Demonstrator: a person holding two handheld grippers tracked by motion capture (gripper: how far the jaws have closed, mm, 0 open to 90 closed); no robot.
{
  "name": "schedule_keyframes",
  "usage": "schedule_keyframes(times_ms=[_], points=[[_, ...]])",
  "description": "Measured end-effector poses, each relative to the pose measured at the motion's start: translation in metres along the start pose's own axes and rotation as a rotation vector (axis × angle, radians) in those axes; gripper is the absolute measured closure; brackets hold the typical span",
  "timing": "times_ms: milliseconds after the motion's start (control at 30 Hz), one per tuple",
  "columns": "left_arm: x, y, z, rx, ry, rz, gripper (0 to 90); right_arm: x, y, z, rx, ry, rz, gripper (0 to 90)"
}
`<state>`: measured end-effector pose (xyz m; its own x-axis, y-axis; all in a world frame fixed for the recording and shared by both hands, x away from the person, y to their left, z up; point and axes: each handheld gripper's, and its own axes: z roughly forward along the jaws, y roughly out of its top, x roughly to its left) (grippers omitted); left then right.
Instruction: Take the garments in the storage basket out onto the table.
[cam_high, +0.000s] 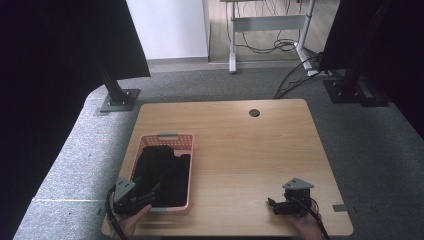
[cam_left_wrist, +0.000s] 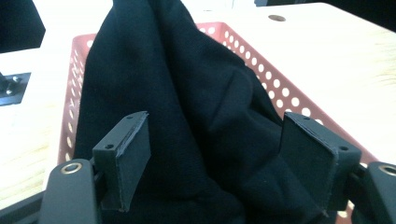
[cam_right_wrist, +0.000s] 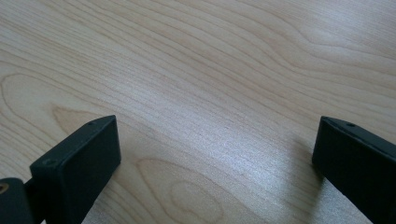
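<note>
Unlabelled, black cloth in pink basket between spread left gripper fingers; right gripper fingers likewise spread.

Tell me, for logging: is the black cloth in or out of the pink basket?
In: the black cloth lies bunched inside the pink perforated plastic basket.

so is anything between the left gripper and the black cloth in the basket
Nothing visible. The left gripper is open, its jaws either side of the black cloth piled in the pink basket, with no other object between them.
</note>
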<state>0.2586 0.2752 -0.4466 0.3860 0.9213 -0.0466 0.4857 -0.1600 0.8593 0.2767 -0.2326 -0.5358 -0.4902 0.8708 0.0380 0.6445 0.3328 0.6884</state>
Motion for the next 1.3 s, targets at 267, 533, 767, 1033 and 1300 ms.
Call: schedule_keyframes(times_ms=[267, 533, 767, 1033, 1300], points=[[0.001, 0.001, 0.000, 0.010, 0.040, 0.016, 24.6, 0.000, 0.000, 0.000, 0.000, 0.000, 0.000, 0.6], [0.001, 0.005, 0.001, 0.013, 0.050, 0.019, 25.1, 0.000, 0.000, 0.000, 0.000, -0.004, 0.004, 0.6], [0.003, 0.008, 0.002, 0.008, 0.060, 0.005, 24.8, 0.000, 0.000, 0.000, 0.000, -0.006, 0.005, 0.6], [0.008, 0.016, 0.002, 0.006, 0.065, -0.006, 22.5, 0.000, 0.000, 0.000, 0.000, -0.006, 0.005, 0.6], [0.009, 0.026, 0.010, 0.027, 0.059, 0.004, 20.8, 0.000, 0.000, 0.000, 0.000, -0.007, 0.006, 0.6]])
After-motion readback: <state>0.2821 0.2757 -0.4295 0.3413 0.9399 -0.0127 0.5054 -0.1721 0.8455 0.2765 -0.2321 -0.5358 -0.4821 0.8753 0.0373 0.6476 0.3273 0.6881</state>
